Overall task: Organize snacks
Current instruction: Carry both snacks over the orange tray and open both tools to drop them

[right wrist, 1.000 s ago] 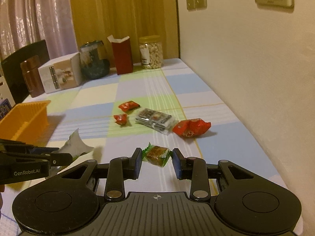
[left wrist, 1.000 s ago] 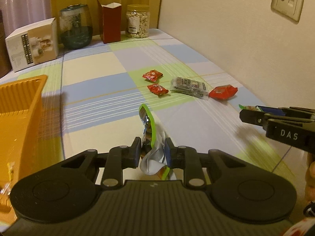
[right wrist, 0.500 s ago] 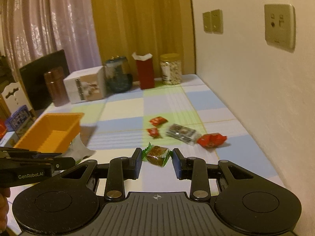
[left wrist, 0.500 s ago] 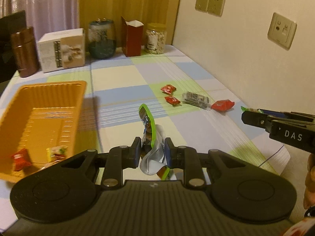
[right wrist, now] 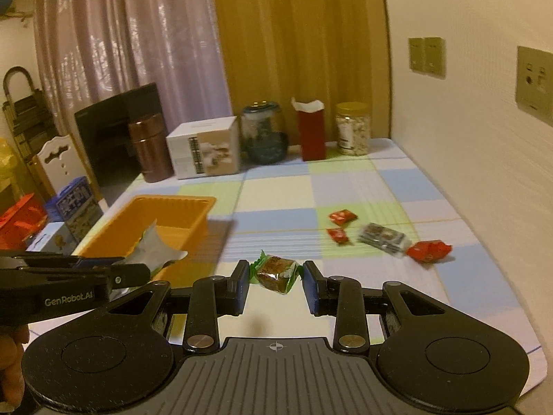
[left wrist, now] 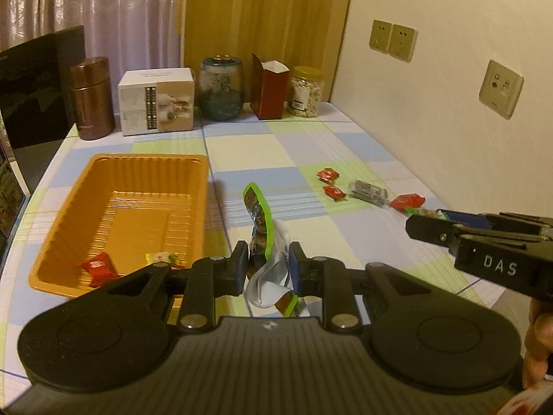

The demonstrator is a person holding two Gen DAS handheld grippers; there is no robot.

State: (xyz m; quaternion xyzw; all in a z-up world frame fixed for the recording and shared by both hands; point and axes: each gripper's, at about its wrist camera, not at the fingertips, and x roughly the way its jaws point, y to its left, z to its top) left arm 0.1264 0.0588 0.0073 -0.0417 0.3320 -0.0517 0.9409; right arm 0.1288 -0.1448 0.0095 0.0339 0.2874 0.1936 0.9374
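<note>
My left gripper point(left wrist: 269, 263) is shut on a silver snack packet with a green edge point(left wrist: 264, 228), held above the table just right of the orange tray point(left wrist: 124, 162). The tray holds a red candy point(left wrist: 98, 266) and a yellow-green candy point(left wrist: 162, 257). My right gripper point(right wrist: 275, 278) is shut on a brown snack in a green wrapper point(right wrist: 276, 273), held above the table. On the table lie two small red candies point(right wrist: 340, 216) point(right wrist: 338, 234), a clear-wrapped dark bar point(right wrist: 382, 237) and a red packet point(right wrist: 428, 250).
At the table's far end stand a brown flask point(left wrist: 90, 98), a white box point(left wrist: 155, 102), a glass jar point(left wrist: 221, 90), a dark red carton point(left wrist: 269, 91) and a jar of nuts point(left wrist: 306, 91). The wall point(left wrist: 449, 103) runs along the right. A chair point(right wrist: 58, 159) stands left.
Both grippers have risen and pulled back with their snacks still held. The orange tray and its candies have come fully into the left wrist view.
</note>
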